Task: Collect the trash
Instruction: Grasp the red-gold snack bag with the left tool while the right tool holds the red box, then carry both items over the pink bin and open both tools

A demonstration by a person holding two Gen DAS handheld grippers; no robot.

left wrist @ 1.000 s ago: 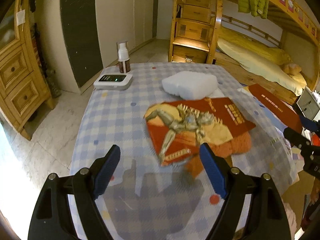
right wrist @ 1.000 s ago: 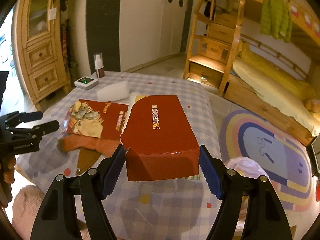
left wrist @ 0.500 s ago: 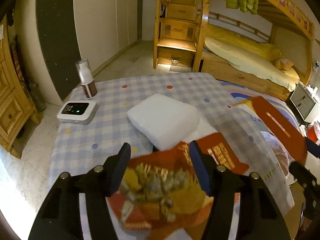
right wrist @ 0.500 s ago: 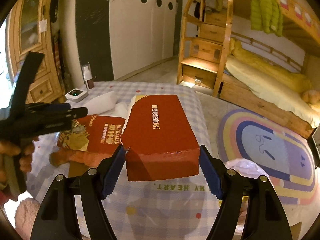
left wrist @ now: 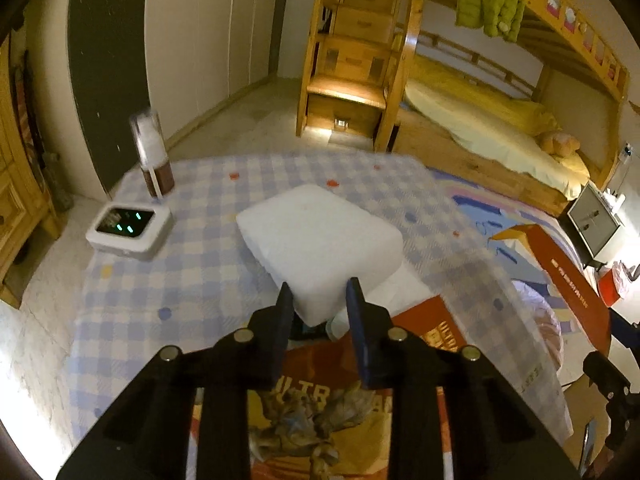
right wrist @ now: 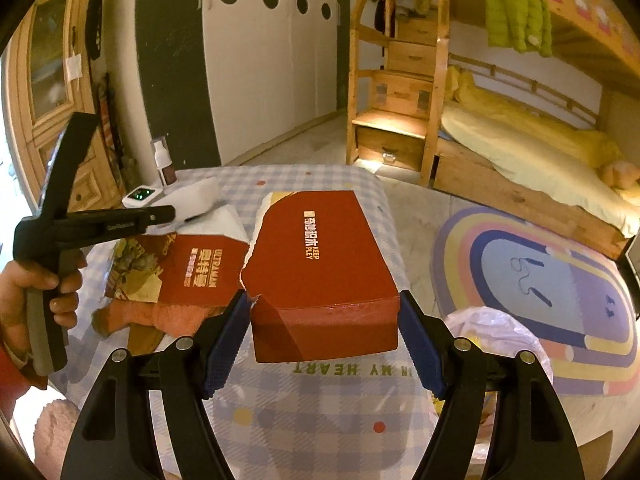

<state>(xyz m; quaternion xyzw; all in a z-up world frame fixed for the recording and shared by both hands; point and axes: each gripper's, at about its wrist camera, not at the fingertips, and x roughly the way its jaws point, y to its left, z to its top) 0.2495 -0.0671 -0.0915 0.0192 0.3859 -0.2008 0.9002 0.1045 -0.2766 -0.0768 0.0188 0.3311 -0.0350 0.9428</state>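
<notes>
the right tongs [right wrist: 322, 334] clamp a torn red box [right wrist: 320, 268] by its near end, one blue pad on each side, and hold it up over the desk [right wrist: 312, 404], which wears a blue and white checked cloth. across the desk the left tongs [left wrist: 320, 302] sit low at the near corner of a white foam block [left wrist: 320, 240]; their jaws are closing, already narrow, with that corner of the block between them, though i cannot tell whether the pads press on it. from the right wrist view a person's hand [right wrist: 32, 300] grips the handle of the left tongs. under the left tongs lies a flat red carton panel [right wrist: 200, 270] printed with a figure and the word ultraman, and an orange fuzzy thing [right wrist: 160, 314] pokes out from under its near edge. at the far corner of the desk a small white device [left wrist: 130, 232] with green lights sits just beside a spray bottle [left wrist: 152, 160] with a clear cap. a pale plastic bag [right wrist: 496, 340] sits on the floor by the desk's right edge, near a striped rug [right wrist: 540, 280].
</notes>
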